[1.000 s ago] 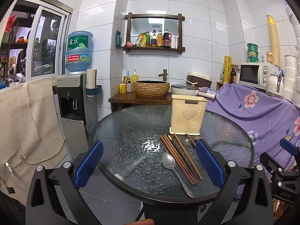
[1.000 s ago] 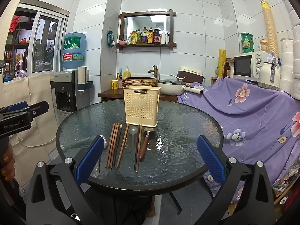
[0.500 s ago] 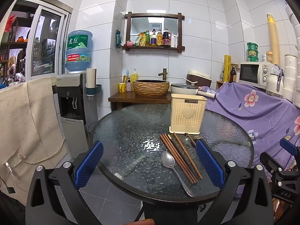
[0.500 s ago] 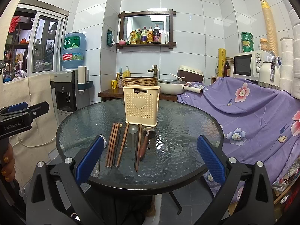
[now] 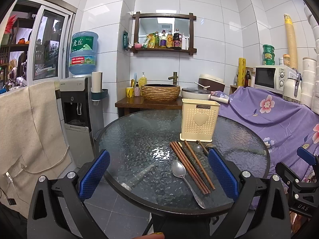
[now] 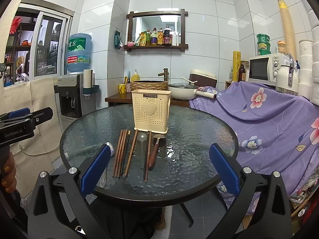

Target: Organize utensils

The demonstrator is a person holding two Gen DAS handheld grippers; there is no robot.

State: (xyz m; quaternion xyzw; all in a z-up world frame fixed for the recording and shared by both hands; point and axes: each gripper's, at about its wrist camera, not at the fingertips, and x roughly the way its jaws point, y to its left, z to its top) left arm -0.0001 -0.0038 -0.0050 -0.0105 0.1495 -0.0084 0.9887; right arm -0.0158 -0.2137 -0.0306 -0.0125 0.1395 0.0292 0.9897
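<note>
- A round counter (image 6: pixel 199 131) of dark rippled glass with a black rim stands in a white-tiled room.
- A purple flowered cloth (image 6: pixel 269 119) drapes the furniture to the right of it; a microwave (image 6: pixel 265 68) stands above the cloth.
- A water dispenser (image 5: pixel 76 103) stands beyond the left tool; its blue bottle's label has large Chinese characters, too small to read surely.
- A wooden wall shelf (image 6: pixel 156 46) ahead carries sauce bottles.
- The cream holder (image 6: pixel 151 110), marked "JIANHAO" above a raised heart, stands upright on the counter, straight ahead of the right tool (image 6: pixel 159 165).
- Chopsticks (image 6: pixel 122 151) lie in a row between the holder and that tool, pointing toward it; a wood-handled spatula (image 6: pixel 154 153) lies just right of them.
- From the left tool (image 5: pixel 158 174), a steel spoon (image 5: pixel 184 178) lies between its open fingers, the chopsticks just right of it, the holder ahead and right.
- Both tools hang with fingers wide apart, holding nothing, short of the counter's near rim.
- The left tool's body, seen from the right wrist, reads "GenRobot.AI".
</note>
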